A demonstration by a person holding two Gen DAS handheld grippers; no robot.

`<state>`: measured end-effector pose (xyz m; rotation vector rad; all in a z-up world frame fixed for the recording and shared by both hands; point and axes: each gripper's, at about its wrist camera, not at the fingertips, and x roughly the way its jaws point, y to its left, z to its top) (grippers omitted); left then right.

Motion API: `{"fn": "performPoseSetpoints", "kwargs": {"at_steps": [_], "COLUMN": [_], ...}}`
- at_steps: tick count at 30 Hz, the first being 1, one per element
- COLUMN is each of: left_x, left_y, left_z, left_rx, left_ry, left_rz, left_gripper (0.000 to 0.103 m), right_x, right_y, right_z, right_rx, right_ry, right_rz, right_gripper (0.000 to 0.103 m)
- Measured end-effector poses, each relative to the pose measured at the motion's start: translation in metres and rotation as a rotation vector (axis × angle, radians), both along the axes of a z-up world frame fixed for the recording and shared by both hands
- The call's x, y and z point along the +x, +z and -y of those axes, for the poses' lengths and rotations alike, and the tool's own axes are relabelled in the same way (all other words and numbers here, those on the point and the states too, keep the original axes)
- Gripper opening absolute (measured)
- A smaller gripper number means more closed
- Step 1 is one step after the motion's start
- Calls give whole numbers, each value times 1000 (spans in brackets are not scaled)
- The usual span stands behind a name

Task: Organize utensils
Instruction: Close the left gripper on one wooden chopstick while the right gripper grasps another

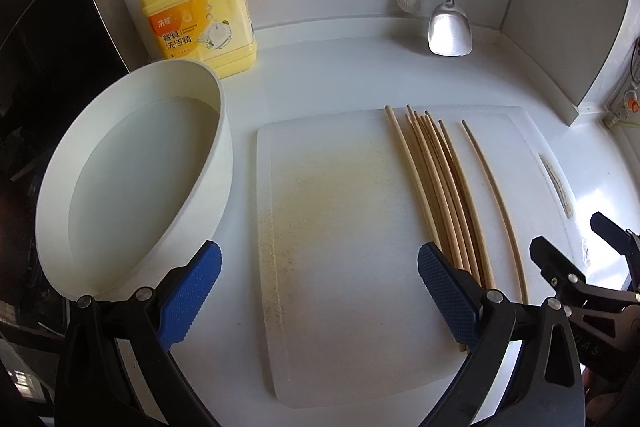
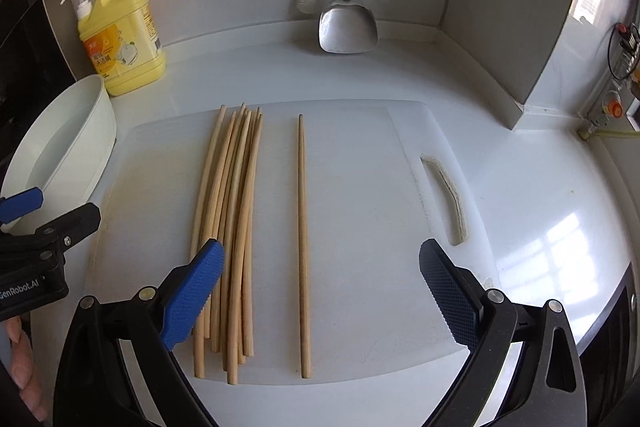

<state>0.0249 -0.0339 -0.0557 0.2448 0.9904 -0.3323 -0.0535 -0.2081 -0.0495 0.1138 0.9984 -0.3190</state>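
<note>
Chopsticks [image 2: 228,235] bundled on cutting board [image 2: 360,227], 1 chopstick [image 2: 302,247] apart, basin [image 1: 132,179] left, both jaws wide open, empty.

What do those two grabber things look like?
Both look alike. The left gripper and the right gripper each have two black plastic arms with round silver rivets, ending in flat blue pads covered in a bumpy grid pattern. The body of the left one carries white lettering that reads GenRobot.AI, seen in the right wrist view. No cables show.
</note>
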Motion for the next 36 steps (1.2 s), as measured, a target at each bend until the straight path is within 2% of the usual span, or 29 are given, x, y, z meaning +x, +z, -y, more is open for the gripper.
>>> {"fn": "performPoseSetpoints", "kwargs": {"at_steps": [6, 10, 13, 16, 22, 26, 29, 31, 33, 36], "left_x": [3, -1, -3, 0, 8, 9, 11, 12, 12, 11], "left_y": [-25, -35, -33, -31, -40, -48, -54, -57, -60, -63], "left_z": [11, 21, 26, 30, 33, 34, 35, 37, 38, 40], "left_rx": [-31, -6, -7, -5, -26, -27, -26, -26, -21, -14], "left_ry": [98, 123, 127, 121, 92, 93, 94, 92, 90, 88], "left_rz": [-51, -32, 18, 54, 42, 42, 34, 31, 31, 32], "left_gripper": [97, 97, 97, 97, 97, 97, 97, 97, 97, 97], "right_x": [13, 16, 18, 23, 31, 27, 24, 22, 22, 22], "right_y": [-22, -27, -30, -35, -47, -53, -53, -52, -51, -50], "right_z": [25, 36, 37, 37, 33, 31, 29, 29, 31, 33], "right_rx": [33, 0, -37, -30, -23, -17, -24, -21, -21, -20], "right_ry": [35, 58, 92, 102, 77, 67, 76, 80, 83, 90], "right_rz": [-14, -3, 16, 9, -24, -14, 6, 27, 37, 44], "right_gripper": [94, 94, 94, 94, 93, 93, 87, 70, 61, 53]}}
